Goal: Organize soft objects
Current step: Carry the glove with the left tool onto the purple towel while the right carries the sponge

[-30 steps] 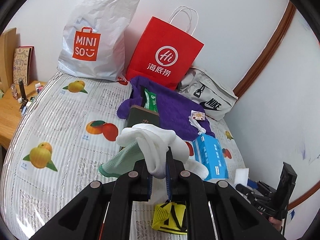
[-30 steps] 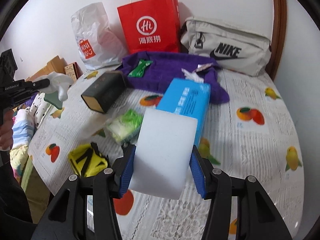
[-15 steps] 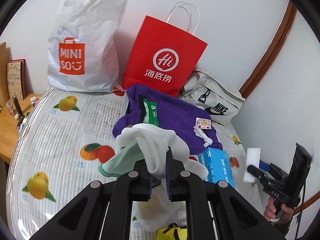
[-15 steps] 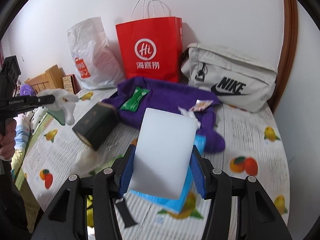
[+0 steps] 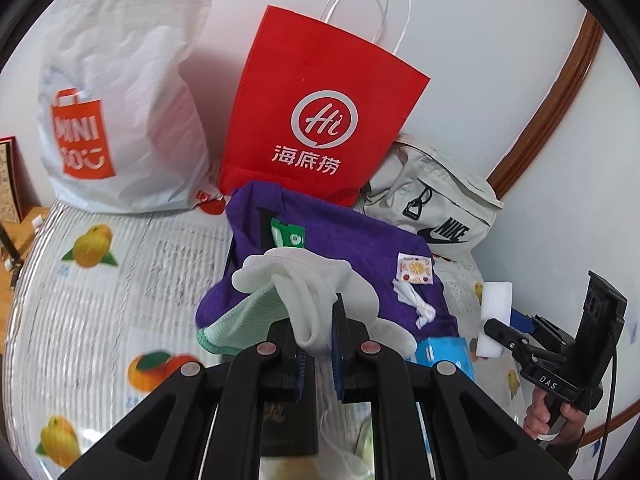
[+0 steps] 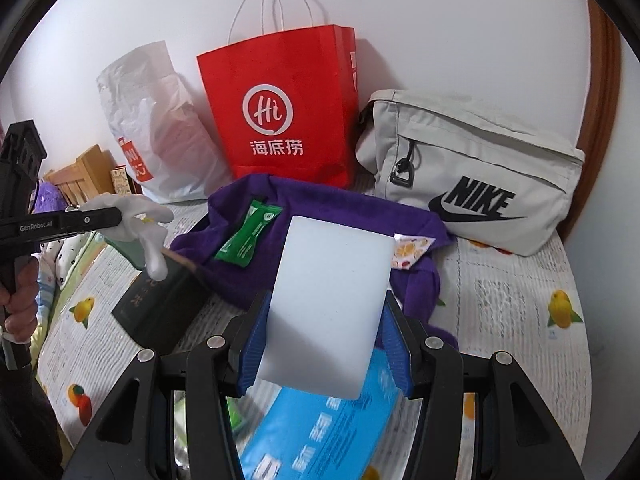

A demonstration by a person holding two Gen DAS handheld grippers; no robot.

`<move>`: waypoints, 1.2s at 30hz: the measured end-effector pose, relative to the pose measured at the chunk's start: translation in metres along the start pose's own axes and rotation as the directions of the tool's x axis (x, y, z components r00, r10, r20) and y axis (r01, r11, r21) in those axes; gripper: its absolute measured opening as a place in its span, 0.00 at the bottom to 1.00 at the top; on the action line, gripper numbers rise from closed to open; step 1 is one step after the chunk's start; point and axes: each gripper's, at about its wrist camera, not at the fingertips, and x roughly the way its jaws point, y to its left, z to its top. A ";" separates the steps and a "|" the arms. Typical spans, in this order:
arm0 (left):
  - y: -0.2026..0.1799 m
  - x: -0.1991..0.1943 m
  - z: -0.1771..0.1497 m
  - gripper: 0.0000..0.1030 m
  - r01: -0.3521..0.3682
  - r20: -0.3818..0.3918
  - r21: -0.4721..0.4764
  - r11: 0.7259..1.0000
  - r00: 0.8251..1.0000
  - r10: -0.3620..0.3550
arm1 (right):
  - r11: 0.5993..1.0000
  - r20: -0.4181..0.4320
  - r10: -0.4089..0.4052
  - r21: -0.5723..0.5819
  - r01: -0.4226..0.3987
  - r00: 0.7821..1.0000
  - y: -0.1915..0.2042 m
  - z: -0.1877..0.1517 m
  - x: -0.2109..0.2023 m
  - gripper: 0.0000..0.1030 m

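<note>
From the left wrist view, the left tongs [image 5: 318, 344] are nearly closed, pinching a white glove [image 5: 308, 288] with a mint-green cuff that droops to the left; glove and tongs hang over the near edge of a purple towel [image 5: 352, 248] spread on the bed [image 5: 120, 280], whose cover is printed with fruit. Behind the towel one red paper bag [image 5: 320, 120] stands against the wall, with one white Miniso plastic bag [image 5: 120, 100] to its left and one grey Nike bag [image 5: 436, 208] to its right. On the towel lie a green packet [image 5: 288, 236], half hidden by the glove, and a small fruit-printed sachet [image 5: 416, 268] with a knotted white scrap just beside it. A dark box below the tongs is mostly covered by their frame, and a blue tissue pack [image 5: 440, 354] is cut off by it too. Right of the towel the right tongs [image 5: 494, 330] appear, gripping a white sponge block [image 5: 496, 312], with a hand [image 5: 548, 424] on the handle. From the right wrist view, the right tongs [image 6: 326, 344] stand about half open, their blue pads pressed on both sides of the same white sponge block [image 6: 330, 304], which is held up in front of the purple towel [image 6: 320, 208] and blocks its middle. The red paper bag [image 6: 288, 112] stands behind the towel, flanked by the Miniso bag [image 6: 160, 132] and Nike bag [image 6: 472, 176]. The green packet [image 6: 248, 236] and sachet [image 6: 412, 250] lie on the towel; the dark box [image 6: 160, 308] sits at its left edge, the blurred tissue pack [image 6: 320, 432] under the sponge. Left of the towel the left tongs [image 6: 116, 213] hold the glove [image 6: 140, 224].
</note>
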 end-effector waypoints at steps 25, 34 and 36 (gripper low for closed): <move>-0.005 0.122 0.039 0.10 0.046 -0.175 -0.011 0.999 0.983 -0.047 | 0.999 -0.145 0.033 0.015 -0.031 0.989 -0.037 0.028 0.112 0.51; -0.010 0.150 0.034 0.10 -0.007 -0.240 0.053 0.999 0.971 0.020 | 0.999 -0.215 0.024 0.027 -0.019 0.976 -0.045 0.024 0.135 0.52; -0.009 0.155 0.033 0.10 -0.009 -0.251 0.045 0.999 0.968 0.020 | 1.000 -0.222 0.024 0.020 -0.020 0.975 -0.045 0.023 0.138 0.53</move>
